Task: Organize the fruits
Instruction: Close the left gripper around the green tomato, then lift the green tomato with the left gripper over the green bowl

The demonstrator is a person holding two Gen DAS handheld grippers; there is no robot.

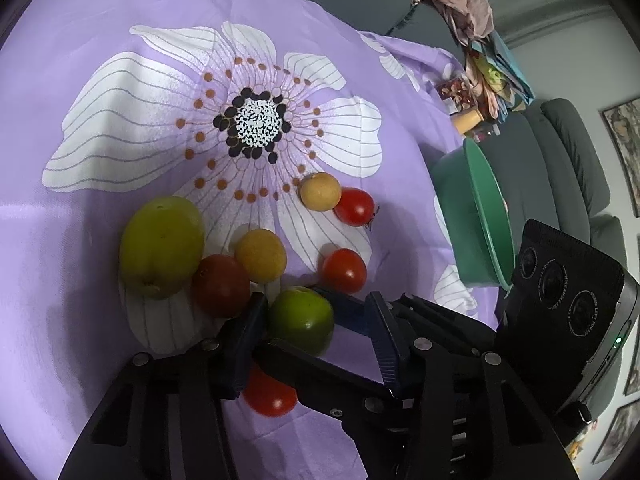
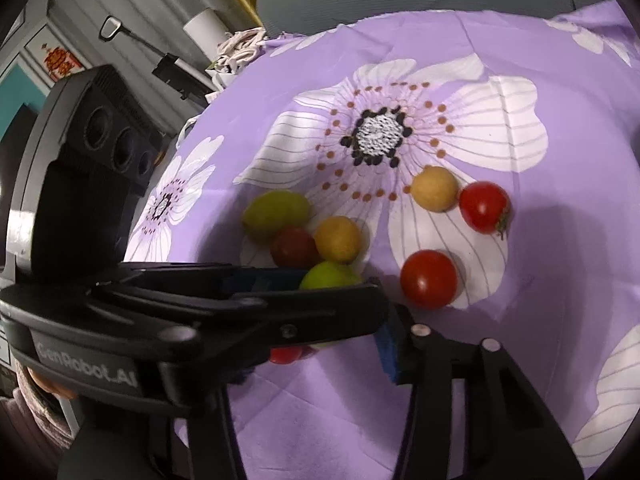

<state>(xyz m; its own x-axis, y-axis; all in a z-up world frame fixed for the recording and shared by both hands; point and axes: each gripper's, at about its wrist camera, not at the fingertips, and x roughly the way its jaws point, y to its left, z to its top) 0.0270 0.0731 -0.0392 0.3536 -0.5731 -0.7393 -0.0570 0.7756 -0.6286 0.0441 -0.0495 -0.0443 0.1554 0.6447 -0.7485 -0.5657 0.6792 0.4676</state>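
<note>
While tilted downward, both grippers straddle fruit

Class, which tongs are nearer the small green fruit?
Left. The left tongs straddle the small green fruit. The right tongs sit just beside it, straddling a red tomato.

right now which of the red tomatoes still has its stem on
The red tomato farthest right, touching the small yellow fruit. A dried stem sticks out at its lower right; the other tomatoes show none.
</note>
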